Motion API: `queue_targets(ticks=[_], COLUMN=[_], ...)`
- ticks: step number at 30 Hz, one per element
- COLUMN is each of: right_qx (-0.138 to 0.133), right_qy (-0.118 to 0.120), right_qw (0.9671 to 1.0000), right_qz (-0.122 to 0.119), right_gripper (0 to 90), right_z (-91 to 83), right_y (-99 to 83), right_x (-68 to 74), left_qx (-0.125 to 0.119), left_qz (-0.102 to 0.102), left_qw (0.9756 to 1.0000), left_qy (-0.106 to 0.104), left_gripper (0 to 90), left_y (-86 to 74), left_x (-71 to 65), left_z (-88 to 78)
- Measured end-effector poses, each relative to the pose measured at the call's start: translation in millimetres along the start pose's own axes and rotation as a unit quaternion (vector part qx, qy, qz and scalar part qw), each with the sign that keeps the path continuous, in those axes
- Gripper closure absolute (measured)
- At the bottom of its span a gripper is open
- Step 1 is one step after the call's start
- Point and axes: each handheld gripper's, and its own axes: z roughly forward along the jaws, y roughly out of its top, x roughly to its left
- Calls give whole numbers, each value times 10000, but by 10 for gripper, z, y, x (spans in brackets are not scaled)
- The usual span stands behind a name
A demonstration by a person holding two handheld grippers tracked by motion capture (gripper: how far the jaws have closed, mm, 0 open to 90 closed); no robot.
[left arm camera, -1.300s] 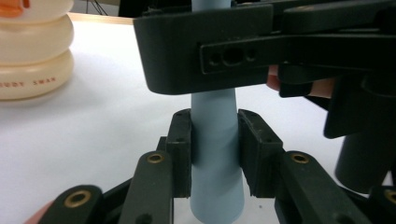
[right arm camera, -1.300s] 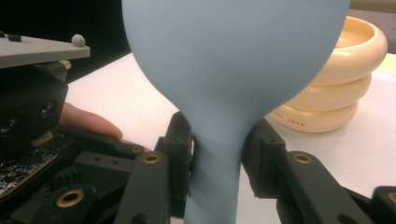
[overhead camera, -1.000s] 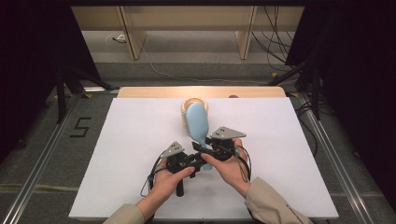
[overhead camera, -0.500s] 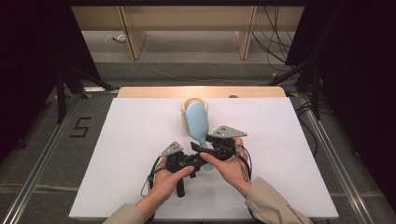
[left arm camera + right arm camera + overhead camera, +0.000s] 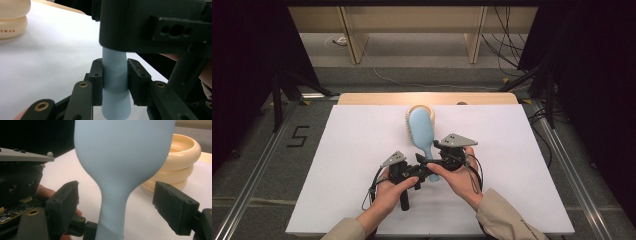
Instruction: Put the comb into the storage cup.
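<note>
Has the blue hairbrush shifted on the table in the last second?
No. The hairbrush keeps its head against the cream ring-shaped container, its handle clamped in the left tool.

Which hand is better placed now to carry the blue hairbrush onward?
Left. The left gripper is shut on the hairbrush handle, while the right gripper has just been opening, its pads clear of the neck.

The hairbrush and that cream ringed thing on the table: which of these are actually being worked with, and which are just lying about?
In use:
- light blue hairbrush, handle clamped in the left gripper
- right gripper, whose jaws have just been opening and now stand apart either side of the brush's neck

Lying about:
- cream ringed bowl behind the brush
- white table
- cables on the floor
</note>
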Motion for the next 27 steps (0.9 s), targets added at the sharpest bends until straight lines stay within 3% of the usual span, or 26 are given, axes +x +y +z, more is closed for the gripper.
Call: queue_targets(ticks=[15,27], right_qx=[-135,-221], right_qy=[-90,25], right_qw=[9998,9996], right_qz=[-130,-195], right_gripper=[124,73], right_z=[-71,-97], right_y=[68,106], right_x=[-5,-10], left_qx=[-5,-30], left_qz=[-68,-148], left_qw=[10000,9999], left_qy=[-19,-80], left_gripper=[670,670], left_y=[0,1], left_x=[2,6], left_z=[-1,-3])
